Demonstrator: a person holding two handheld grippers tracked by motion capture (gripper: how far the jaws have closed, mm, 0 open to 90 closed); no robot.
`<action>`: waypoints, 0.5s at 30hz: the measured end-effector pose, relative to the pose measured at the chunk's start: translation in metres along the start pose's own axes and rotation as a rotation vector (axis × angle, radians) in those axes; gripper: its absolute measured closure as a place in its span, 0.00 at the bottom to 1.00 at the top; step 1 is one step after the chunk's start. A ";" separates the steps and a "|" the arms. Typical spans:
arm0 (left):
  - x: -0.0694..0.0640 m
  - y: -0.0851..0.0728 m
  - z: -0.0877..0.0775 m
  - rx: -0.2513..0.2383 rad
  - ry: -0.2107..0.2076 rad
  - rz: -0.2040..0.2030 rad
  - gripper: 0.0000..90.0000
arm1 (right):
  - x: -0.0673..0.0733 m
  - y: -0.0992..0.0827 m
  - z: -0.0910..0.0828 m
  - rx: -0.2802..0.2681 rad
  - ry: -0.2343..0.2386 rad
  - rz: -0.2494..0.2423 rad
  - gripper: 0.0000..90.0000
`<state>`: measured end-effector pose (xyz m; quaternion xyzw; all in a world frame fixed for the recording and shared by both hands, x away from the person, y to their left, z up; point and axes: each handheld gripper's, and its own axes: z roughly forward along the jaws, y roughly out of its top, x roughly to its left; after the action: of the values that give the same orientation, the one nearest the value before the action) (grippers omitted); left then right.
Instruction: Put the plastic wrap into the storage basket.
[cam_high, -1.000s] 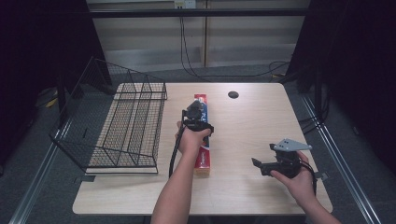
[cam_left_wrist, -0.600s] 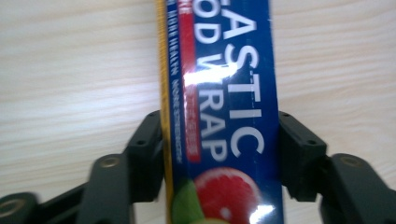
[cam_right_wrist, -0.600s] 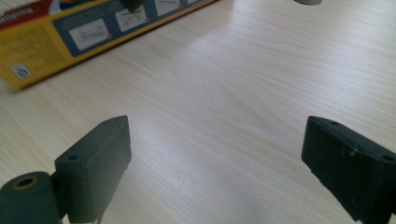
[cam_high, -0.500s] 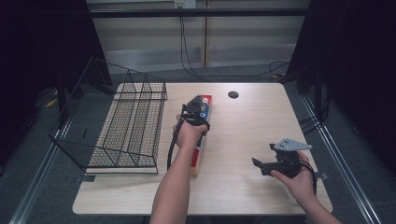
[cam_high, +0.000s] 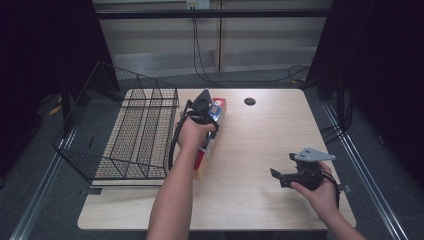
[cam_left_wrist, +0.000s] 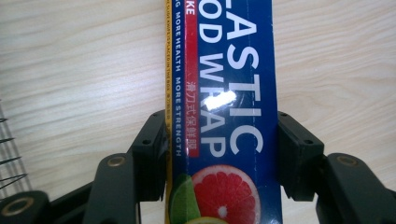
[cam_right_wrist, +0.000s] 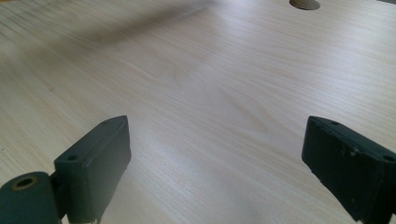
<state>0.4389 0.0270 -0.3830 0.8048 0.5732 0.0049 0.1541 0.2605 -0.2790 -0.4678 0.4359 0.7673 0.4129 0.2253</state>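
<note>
Pale wooden table (cam_high: 260, 150): the left tool (cam_high: 202, 111), its jaws having just closed, pinches a long blue plastic-wrap box (cam_left_wrist: 224, 112) across its width, the box's long axis running toward the table's far edge, just beside the black wire basket (cam_high: 130, 135). The right tool (cam_high: 292, 176) rests spread, well apart.

Light wood-grain table (cam_high: 260, 145), rounded corners, with a round dark cable hole (cam_high: 249, 101) near its far edge. On its left part stands a black wire rack (cam_high: 135, 135), overhanging the left edge. Just right of the rack, the near end of a long plastic wrap box (cam_high: 202, 165) meets the tabletop.
</note>
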 end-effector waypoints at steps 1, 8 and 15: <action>0.001 0.000 -0.003 0.004 0.003 -0.001 0.49 | 0.000 0.000 0.000 0.002 -0.001 0.001 0.09; 0.005 0.001 -0.017 0.009 0.007 -0.010 0.49 | 0.001 0.001 0.000 -0.009 0.001 -0.002 0.07; 0.010 0.003 -0.031 0.007 0.011 -0.019 0.49 | 0.002 0.001 0.001 -0.012 0.025 0.015 0.03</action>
<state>0.4390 0.0427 -0.3548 0.7998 0.5816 0.0057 0.1482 0.2609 -0.2766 -0.4680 0.4352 0.7642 0.4245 0.2152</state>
